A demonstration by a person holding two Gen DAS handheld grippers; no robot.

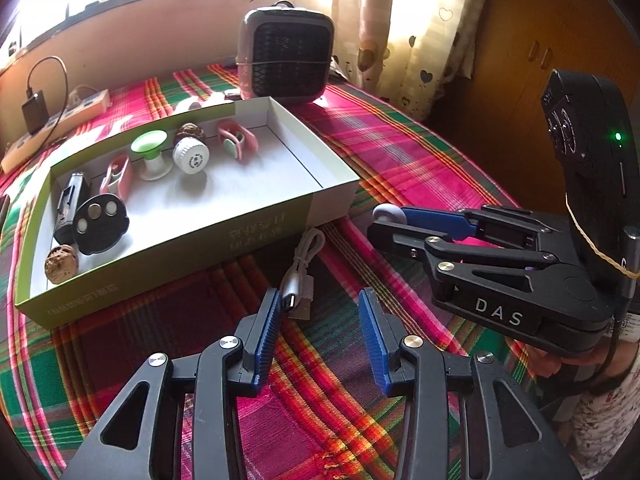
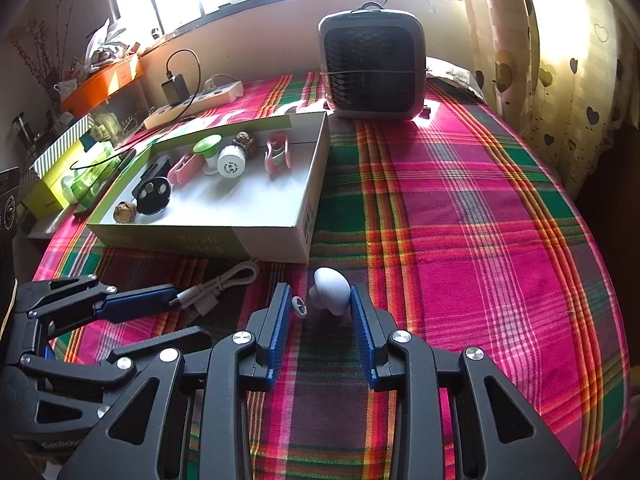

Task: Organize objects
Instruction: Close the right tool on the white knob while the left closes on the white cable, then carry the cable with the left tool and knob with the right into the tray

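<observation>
My right gripper (image 2: 318, 300) stands with its jaws parted to a middling width around the pale mushroom-shaped trinket (image 2: 330, 290), which lies on the plaid cloth (image 2: 460, 240) just off the near right corner of the open box (image 2: 264, 240); one pad looks to be touching or nearly touching its cap, the other is apart from it, so I hold nothing yet. A small metal ring (image 2: 299, 306) on a short pin sticks out of the trinket towards my other pad. If I close as I stand, that ring may catch first and twist the piece, or the round cap may squirt forward out of the ribbed pads and roll under the box wall. My left gripper (image 1: 320, 312) is also empty, jaws wide, with the bundled white USB cable (image 1: 300, 276) just beyond its left fingertip, near the box's front wall. The cable is soft and loosely tied; a pinch on one loop could drag it undone, and its plugs could snag the box edge. My two grippers are close together here, so lifting both towards the box at once risks knocking one against the other.
</observation>
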